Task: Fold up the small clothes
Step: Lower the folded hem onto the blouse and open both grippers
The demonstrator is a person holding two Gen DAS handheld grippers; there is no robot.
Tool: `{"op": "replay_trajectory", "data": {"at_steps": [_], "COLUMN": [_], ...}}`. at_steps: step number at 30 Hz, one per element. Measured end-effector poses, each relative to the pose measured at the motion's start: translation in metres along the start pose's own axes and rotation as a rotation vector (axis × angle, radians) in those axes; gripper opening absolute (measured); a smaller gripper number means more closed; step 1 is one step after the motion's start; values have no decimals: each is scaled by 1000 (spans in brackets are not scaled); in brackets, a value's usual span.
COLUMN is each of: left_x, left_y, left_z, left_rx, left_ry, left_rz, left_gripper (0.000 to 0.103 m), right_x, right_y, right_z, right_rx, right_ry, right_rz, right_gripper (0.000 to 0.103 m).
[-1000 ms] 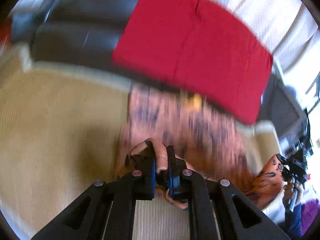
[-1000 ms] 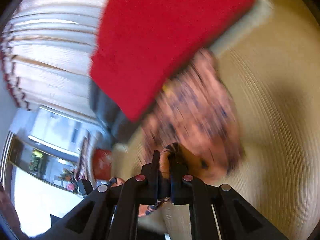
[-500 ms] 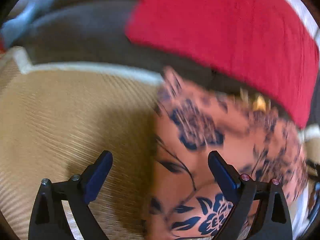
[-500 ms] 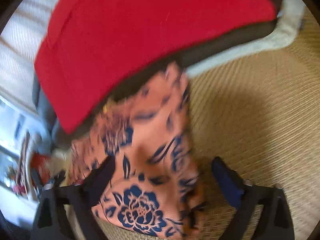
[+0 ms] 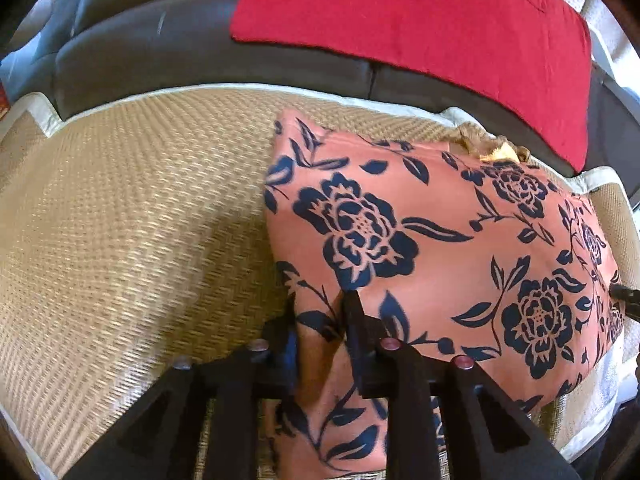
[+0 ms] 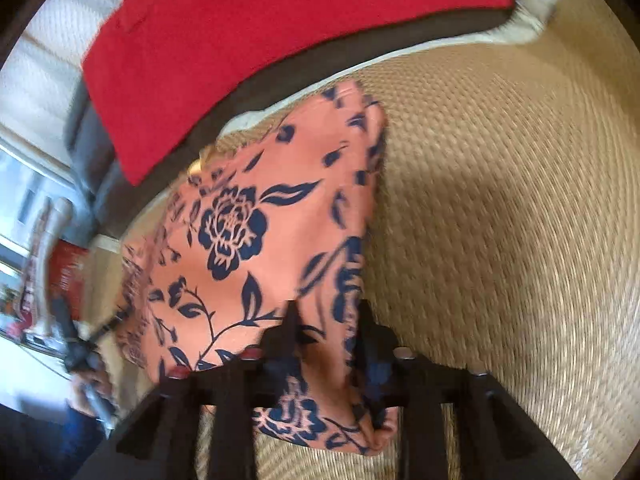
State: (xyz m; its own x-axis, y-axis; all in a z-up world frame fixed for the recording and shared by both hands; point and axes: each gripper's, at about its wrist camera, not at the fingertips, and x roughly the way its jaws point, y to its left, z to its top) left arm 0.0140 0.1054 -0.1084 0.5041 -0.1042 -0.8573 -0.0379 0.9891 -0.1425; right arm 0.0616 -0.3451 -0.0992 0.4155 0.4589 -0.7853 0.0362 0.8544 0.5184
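Observation:
A salmon-pink garment with dark blue flowers (image 5: 440,240) lies folded on a woven straw mat (image 5: 140,220). My left gripper (image 5: 318,316) straddles its near left edge. Its jaws are closing, and a raised fold of the cloth fills the narrow gap between them. In the right wrist view the same garment (image 6: 248,240) lies left of centre. My right gripper (image 6: 328,316) stands over its right edge, jaws closing but still wide, cloth between them. The right gripper's tip (image 5: 626,296) shows at the garment's far side.
A red cloth (image 5: 440,12) drapes over a dark grey sofa back (image 5: 160,52) behind the mat. A small tan and yellow item (image 5: 492,148) peeks out behind the garment. Bare mat (image 6: 500,200) spreads to the right. A hand holding the other gripper (image 6: 76,344) is blurred at left.
Both grippers held the garment's edges up, then let go and opened wide over it. They have since dropped onto its near edges and narrowed around the cloth.

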Motion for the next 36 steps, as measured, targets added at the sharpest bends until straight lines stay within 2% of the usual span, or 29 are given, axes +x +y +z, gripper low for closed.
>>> {"op": "replay_trajectory", "data": {"at_steps": [1,3,5,7,8,9,10,11,14,15,16,17,18,20,21,22,23,24,26,29,31,32,33,34,36], "left_x": [-4,-8,-6,11,21,36,46,51,59,60,57,54,51,40,31,22,13,-1,-23,-51,-63,-67,-77,-82,-82], "left_y": [5,6,6,1,-2,-4,-9,-7,-2,-3,-4,-5,-8,-13,-16,-20,-24,-25,-30,-45,-52,-54,-53,-52,-57], "left_z": [7,30,46,62,65,72,74,78,85,86,85,84,84,79,75,71,67,64,56,43,35,32,25,21,16], "left_rx": [-9,-19,-16,4,21,41,44,29,42,50,56,57,55,60,68,73,73,71,83,108,102,98,90,81,68], "left_ry": [-18,-73,-115,-76,-54,-17,16,7,-4,-8,-18,-33,-44,-55,-66,-80,-98,-126,-173,-202,-208,-208,-208,-209,-210], "left_rz": [1,11,16,9,-2,21,56,52,75,77,87,110,150,164,182,205,223,238,263,255,250,242,224,223,216], "left_gripper": [36,57,65,65,43,5,2,2,2,3,5,5,5,14,24,31,46,56,60,62,63,63,63,63,63], "right_x": [-7,-16,-12,1,12,27,33,43,49,53,50,46,41,19,4,-9,-18,-30,-41,-21,6,18,20,14,-3], "right_y": [-3,-3,0,-1,-3,-1,4,17,25,20,12,12,13,8,10,19,29,42,66,100,92,75,63,66,87], "right_z": [2,14,38,58,69,80,87,96,104,103,98,97,95,86,77,68,67,56,32,-2,-8,-10,-11,-12,-16], "right_rx": [14,29,48,57,67,67,45,-10,-47,-48,-38,-30,-14,37,38,19,7,-10,-54,-153,-147,-81,-9,4,-57], "right_ry": [-26,-80,-104,-100,-77,-41,-20,1,-7,3,2,-12,-25,-63,-97,-121,-132,-146,-149,-94,-50,-20,-20,-54,-94], "right_rz": [-16,3,47,44,48,50,40,-23,-138,-176,-167,-160,-161,-197,-211,-188,-158,-109,-21,88,12,-78,-67,-52,-57], "right_gripper": [76,77,77,77,77,68,44,13,13,14,17,26,43,73,73,73,73,75,85,87,86,81,81,81,83]}}
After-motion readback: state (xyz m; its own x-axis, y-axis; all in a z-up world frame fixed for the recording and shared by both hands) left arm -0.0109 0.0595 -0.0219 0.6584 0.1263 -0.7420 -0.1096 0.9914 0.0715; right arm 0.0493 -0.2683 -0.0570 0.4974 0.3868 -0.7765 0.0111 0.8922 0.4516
